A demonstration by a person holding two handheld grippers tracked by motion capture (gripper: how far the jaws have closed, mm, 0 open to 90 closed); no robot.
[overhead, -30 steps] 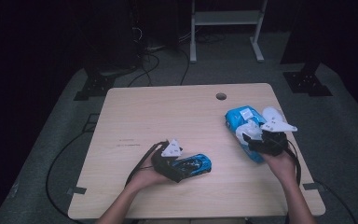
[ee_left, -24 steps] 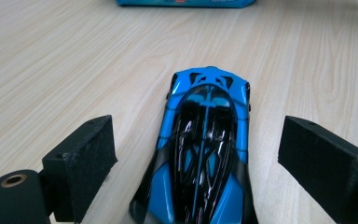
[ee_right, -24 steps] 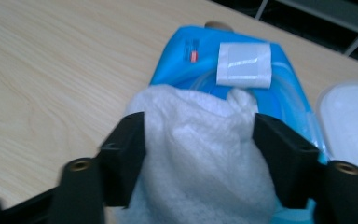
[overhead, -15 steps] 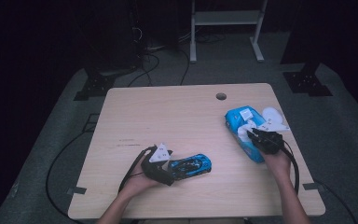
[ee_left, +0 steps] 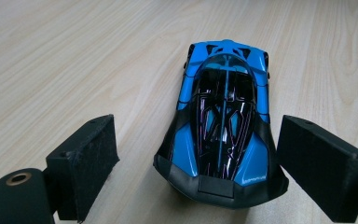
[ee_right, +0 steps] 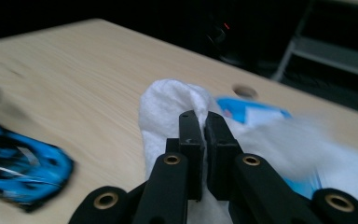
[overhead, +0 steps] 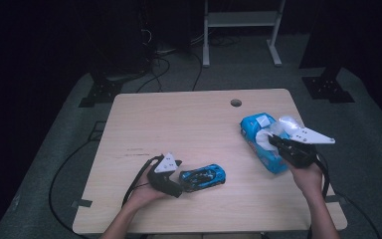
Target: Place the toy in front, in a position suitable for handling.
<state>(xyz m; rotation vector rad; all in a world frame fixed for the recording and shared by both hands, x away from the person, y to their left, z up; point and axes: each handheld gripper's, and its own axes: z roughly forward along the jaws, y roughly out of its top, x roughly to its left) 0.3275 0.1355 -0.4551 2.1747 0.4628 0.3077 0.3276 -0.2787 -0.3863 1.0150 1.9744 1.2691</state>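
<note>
A white tissue (ee_right: 168, 105) is pinched in the clenched right claw (ee_right: 204, 122), just closed to draw it from the blue pack (overhead: 259, 140) near the bench's (overhead: 179, 124) right edge, while the left claw (ee_left: 196, 154) stands released around the blue toy car (ee_left: 221, 121), probably to steady it for wiping.

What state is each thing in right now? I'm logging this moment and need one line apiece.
Toy car: upright on the table, between open jaws, not gripped.
Wipe: pinched, partly pulled from the pack.
Wipe pack: lying flat.
Left hand-held gripper: open.
Right hand-held gripper: just closed on the wipe.
</note>
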